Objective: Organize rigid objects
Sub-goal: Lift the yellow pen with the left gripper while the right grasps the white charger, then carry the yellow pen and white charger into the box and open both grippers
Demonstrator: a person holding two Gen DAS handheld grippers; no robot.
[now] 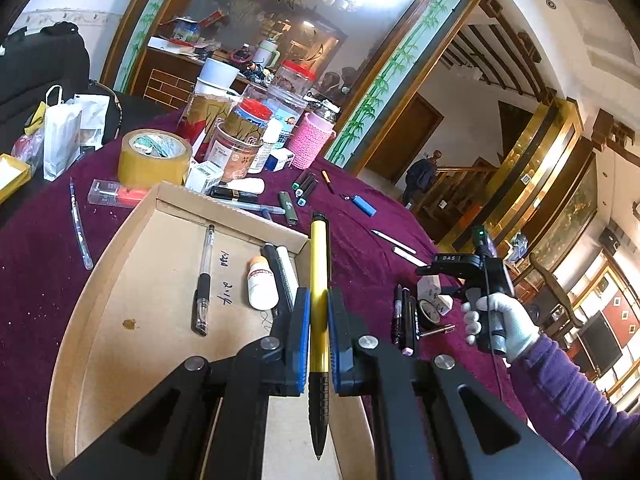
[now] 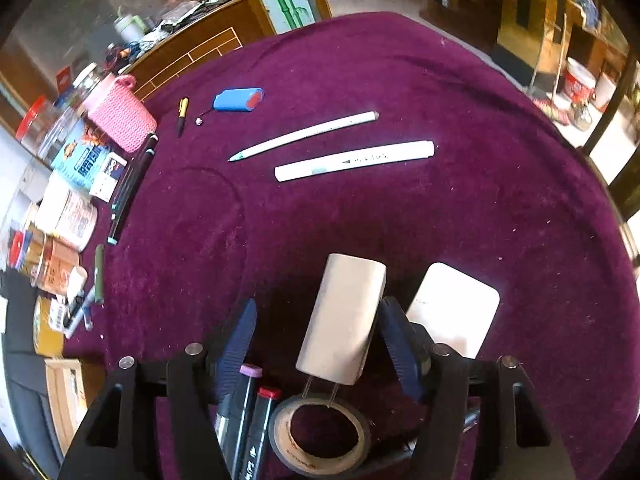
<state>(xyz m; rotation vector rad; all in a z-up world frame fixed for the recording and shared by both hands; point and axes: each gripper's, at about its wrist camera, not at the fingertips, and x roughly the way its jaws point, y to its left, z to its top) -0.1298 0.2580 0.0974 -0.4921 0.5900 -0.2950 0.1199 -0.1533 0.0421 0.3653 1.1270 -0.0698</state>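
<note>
Yellow pen (image 1: 319, 280) clamped between left tool (image 1: 319, 312) pads, above cardboard tray (image 1: 120, 264).

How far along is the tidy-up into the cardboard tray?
Done: a black pen, small white bottle and markers already lie in the cardboard tray. In hand: left tool clamps a yellow pen over it; right tool is open around a white plug adapter. Left: white markers, blue lighter, tape roll.
</note>
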